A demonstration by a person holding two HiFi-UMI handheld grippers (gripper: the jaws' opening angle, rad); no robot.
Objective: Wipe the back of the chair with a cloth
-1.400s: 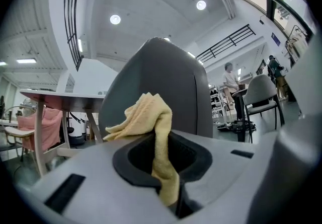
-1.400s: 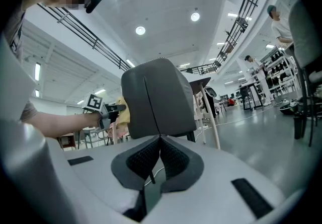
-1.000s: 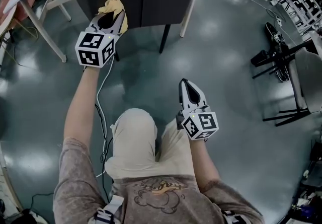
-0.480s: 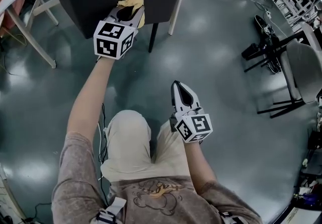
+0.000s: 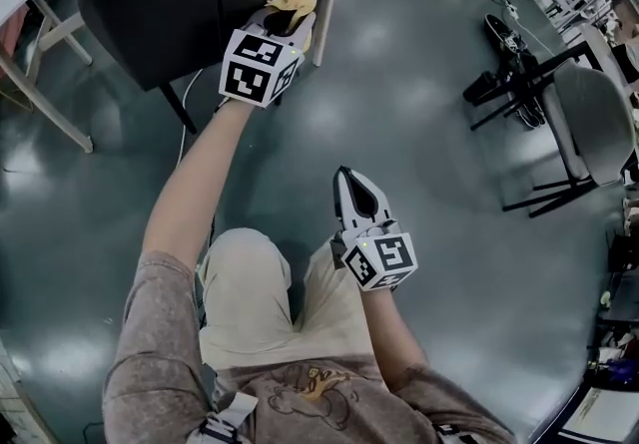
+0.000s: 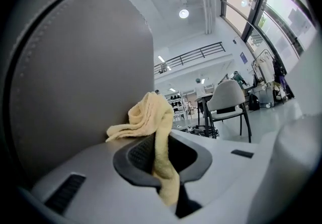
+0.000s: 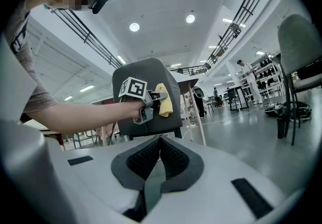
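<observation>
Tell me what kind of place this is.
Probably a large open indoor workspace or lab hall: a glossy grey floor, a high ceiling with round lights, a railed mezzanine, and loose chairs standing about.

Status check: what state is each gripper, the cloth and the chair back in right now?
left gripper: shut on the cloth.
right gripper: shut, nothing between its jaws, held low, apart from the chair back.
cloth: yellow, bunched, against the chair back near one side edge.
chair back: upright, dark.
</observation>
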